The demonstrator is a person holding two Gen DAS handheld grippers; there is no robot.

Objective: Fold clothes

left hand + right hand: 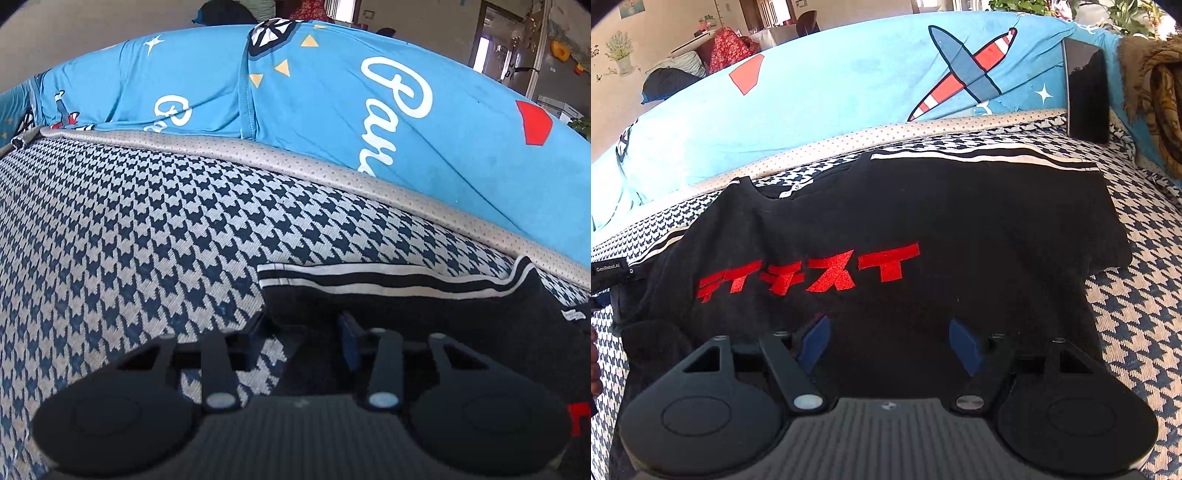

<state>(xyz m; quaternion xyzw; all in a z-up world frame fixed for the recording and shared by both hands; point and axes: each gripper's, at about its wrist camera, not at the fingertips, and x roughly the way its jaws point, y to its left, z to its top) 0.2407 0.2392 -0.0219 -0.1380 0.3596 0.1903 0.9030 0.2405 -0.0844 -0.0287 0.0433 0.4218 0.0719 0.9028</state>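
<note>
A black T-shirt [923, 221] with red lettering lies flat on the houndstooth seat cover [1137, 314], neck to the left and white-striped sleeves at both ends. My right gripper [888, 343] hangs open just over the shirt's near half, blue pads [964, 343] well apart with nothing pinched. In the left wrist view, the striped sleeve [369, 280] lies ahead, and my left gripper [303, 325] has its jaws narrowed on the sleeve's near black edge. The left gripper's body [609, 269] shows at the shirt's left end.
A blue printed sheet [332, 110] covers the sofa back behind a grey dotted trim [295, 162]. A dark flat slab [1086, 92] leans at the far right, beside a brown fringed throw [1156, 92]. Part of a hand [594, 362] shows at the left edge.
</note>
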